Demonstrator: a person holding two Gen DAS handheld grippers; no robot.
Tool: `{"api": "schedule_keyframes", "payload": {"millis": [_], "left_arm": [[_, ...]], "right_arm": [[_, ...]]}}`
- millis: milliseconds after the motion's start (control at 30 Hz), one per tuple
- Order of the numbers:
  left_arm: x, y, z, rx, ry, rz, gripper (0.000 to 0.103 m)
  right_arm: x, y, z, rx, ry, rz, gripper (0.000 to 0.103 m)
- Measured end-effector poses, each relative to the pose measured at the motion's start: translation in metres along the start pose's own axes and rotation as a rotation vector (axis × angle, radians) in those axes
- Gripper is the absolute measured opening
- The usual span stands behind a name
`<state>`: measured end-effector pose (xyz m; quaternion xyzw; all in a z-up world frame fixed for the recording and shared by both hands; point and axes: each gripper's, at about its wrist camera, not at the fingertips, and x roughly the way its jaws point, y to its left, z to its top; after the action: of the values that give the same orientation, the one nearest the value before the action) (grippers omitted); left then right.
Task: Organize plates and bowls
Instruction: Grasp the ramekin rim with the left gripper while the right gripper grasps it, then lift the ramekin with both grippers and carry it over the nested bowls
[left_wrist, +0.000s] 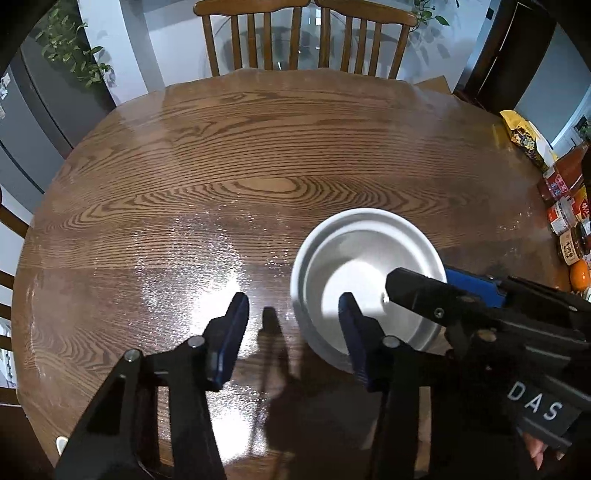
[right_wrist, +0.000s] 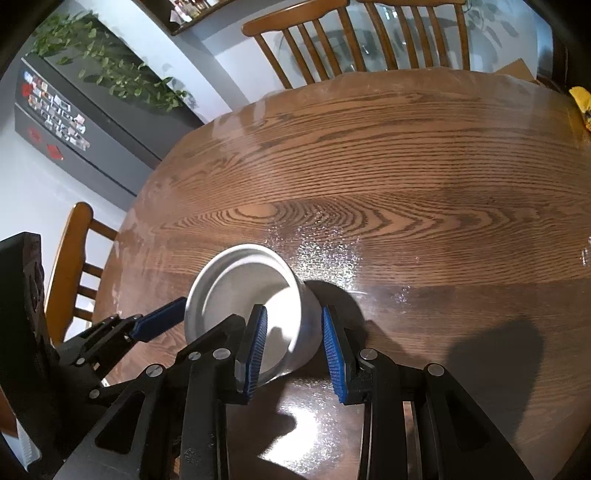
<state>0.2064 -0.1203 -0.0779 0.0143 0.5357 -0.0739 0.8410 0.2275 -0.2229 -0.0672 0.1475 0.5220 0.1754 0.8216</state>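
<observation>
My right gripper (right_wrist: 293, 347) straddles the near wall of the bowl (right_wrist: 240, 291) on the surface (right_wrist: 406, 184), fingers apart, my left gripper (left_wrist: 293, 325) open beside it; closing off-centre, I risk tipping or skidding the slick bowl.

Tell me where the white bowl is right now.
The white bowl sits on the wooden table, right of centre in the left wrist view, with the right gripper straddling its near wall, jaws open.
</observation>
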Motion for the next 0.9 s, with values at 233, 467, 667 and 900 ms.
{"api": "schedule_keyframes", "payload": {"millis": [233,467,667,900], "left_arm": [[0.011,-0.008,0.000,0.008,0.035,-0.021,0.029],[0.014,-0.010,-0.001,0.004,0.041,-0.031,0.022],[0.013,-0.010,-0.001,0.010,0.035,-0.030,0.021],[0.008,-0.014,-0.004,0.025,0.017,-0.013,0.021]], "right_arm": [[0.008,-0.004,-0.001,0.012,0.020,-0.005,0.026],[0.008,-0.004,-0.003,0.006,0.013,0.000,0.023],[0.007,-0.002,-0.006,0.011,0.000,-0.009,0.022],[0.003,-0.002,-0.009,0.020,-0.010,-0.009,0.019]]}}
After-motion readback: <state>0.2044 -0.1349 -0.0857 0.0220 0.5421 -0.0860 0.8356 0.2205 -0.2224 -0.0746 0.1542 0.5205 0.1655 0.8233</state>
